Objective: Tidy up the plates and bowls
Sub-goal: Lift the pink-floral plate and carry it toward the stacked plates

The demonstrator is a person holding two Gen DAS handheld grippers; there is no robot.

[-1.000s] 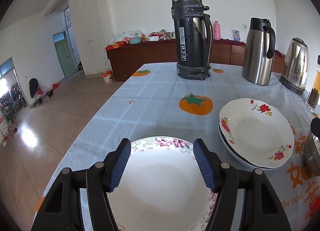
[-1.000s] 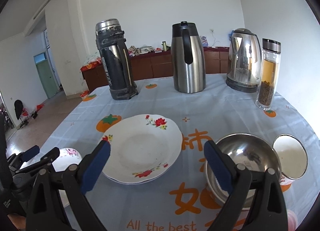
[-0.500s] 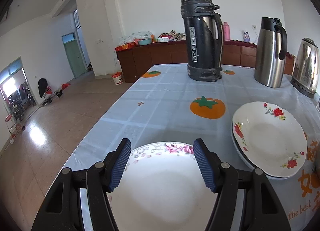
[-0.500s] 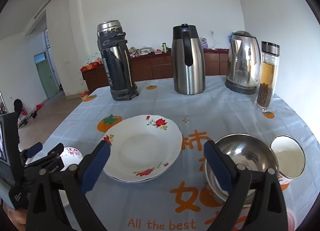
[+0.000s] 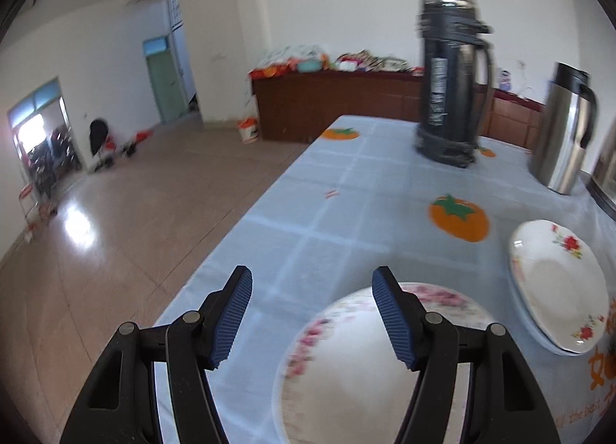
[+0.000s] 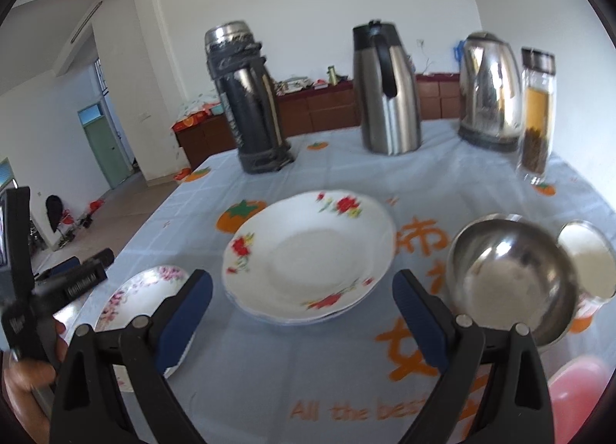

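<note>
Blue ribbed pads line both jaws of the left tool (image 5: pixel 312 315), which stand well apart with nothing clamped; only bare cloth of the surface (image 5: pixel 346 220) shows between them. The pink-flowered plate (image 5: pixel 358 367) lies at lower right of that view, its near edge cut off by the frame and its left part crossed by the right-hand jaw. The right tool (image 6: pixel 302 307) is also spread wide and empty, its jaws framing the near rim of the red-flowered plates (image 6: pixel 308 255) at centre frame.

Counted over both views: two tools, one pink-flowered plate, and a stack of red-flowered plates that looks like two, though only a thin rim shows under the top one. One steel bowl (image 6: pixel 512 274) sits at right of the right view, with a round white-faced item (image 6: pixel 587 259) touching or just behind it; what it is cannot be made out. Along the far side stand one black flask (image 6: pixel 246 97), one steel jug (image 6: pixel 385 89), one kettle (image 6: pixel 489 89) and one glass bottle (image 6: pixel 537 113).

Only the right view shows the bowl, the bottle, a pink shape (image 6: pixel 577 382) at lower right, and a hand (image 6: pixel 27 367) at lower left on the other tool's body. Only the left view shows the open floor (image 5: pixel 115 232) at left. The kettle there is a sliver at the right edge. Both views are blurred.
</note>
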